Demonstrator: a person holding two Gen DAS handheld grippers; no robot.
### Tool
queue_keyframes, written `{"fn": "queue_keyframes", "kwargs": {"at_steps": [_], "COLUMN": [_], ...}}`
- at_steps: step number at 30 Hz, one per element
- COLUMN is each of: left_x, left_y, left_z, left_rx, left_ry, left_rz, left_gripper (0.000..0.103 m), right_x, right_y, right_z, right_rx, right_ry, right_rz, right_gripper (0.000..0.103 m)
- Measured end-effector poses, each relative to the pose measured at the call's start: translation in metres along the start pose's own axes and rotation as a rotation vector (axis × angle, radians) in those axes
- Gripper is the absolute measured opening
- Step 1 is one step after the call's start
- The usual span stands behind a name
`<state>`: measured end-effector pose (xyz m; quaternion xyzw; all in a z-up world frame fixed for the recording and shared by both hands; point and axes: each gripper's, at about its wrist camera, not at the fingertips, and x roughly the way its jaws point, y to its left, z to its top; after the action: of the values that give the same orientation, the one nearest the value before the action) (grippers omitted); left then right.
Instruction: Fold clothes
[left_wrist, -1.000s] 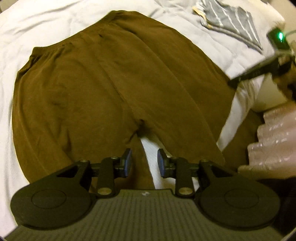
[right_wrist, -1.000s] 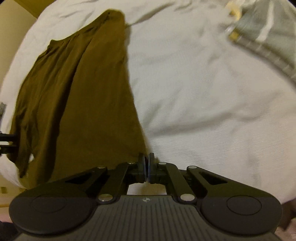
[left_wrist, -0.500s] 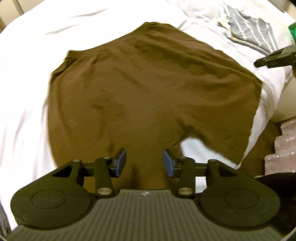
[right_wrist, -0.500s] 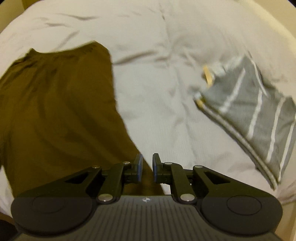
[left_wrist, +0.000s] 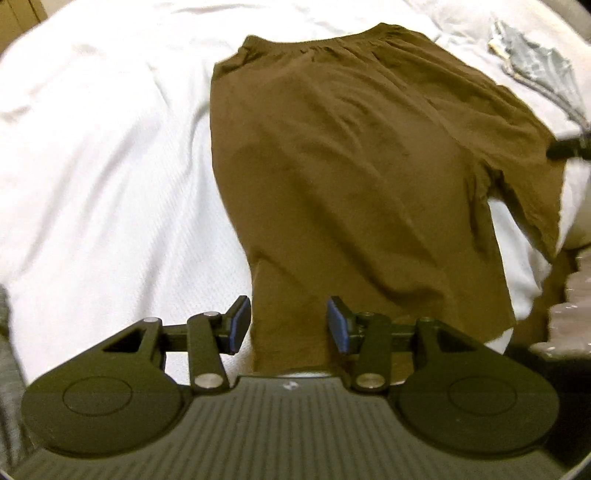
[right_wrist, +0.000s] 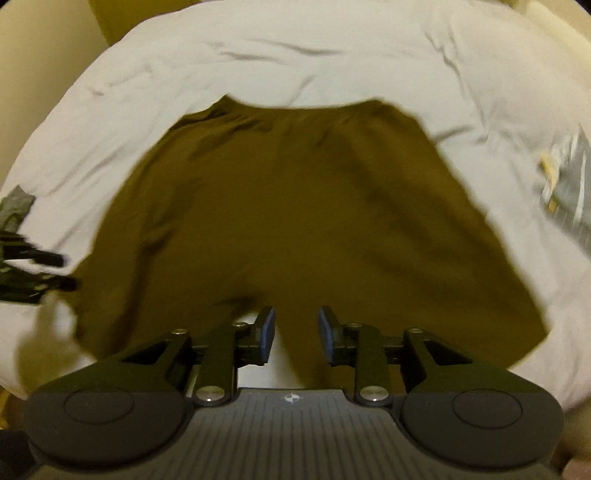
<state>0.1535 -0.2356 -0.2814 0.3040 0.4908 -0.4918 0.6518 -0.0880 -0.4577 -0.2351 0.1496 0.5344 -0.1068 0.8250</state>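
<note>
Right claw (right_wrist: 292, 334) now open over shorts (right_wrist: 303, 229).

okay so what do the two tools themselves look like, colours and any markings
Both look alike. The left tool and right tool are matte black, each with two linked arms joined by silver pins, and fingers faced with blue pads. Behind each sit two round black discs and a ribbed grey body with a small white emblem at its front edge. No cables or sleeves show.

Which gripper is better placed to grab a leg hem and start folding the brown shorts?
Probably left: the open left gripper straddles a leg edge of the brown shorts.
</note>
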Motion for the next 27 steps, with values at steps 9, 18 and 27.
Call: {"fn": "queue_keyframes", "kwargs": {"at_steps": [9, 18, 27], "left_x": [0.022, -0.018, -0.026], "left_y": [0.036, 0.103, 0.119], "left_z": [-0.009, -0.022, -0.012], "left_rx": [-0.067, -0.109, -0.148], "left_ry": [0.055, 0.058, 0.009], "left_rz": [-0.179, -0.072, -0.104], "left_gripper": [0.001, 0.0, 0.023], "right_x": [-0.004, 0.001, 0.031], "right_y": [0.099, 0.117, 0.129], "right_z": [-0.044, -0.052, -0.058], "right_rx": [0.019, 0.017, 0.008], "right_ry": [0.078, 0.056, 0.07], "right_rz": [0.044, 0.111, 0.071], "right_gripper": [0.035, 0.037, 0.041]}}
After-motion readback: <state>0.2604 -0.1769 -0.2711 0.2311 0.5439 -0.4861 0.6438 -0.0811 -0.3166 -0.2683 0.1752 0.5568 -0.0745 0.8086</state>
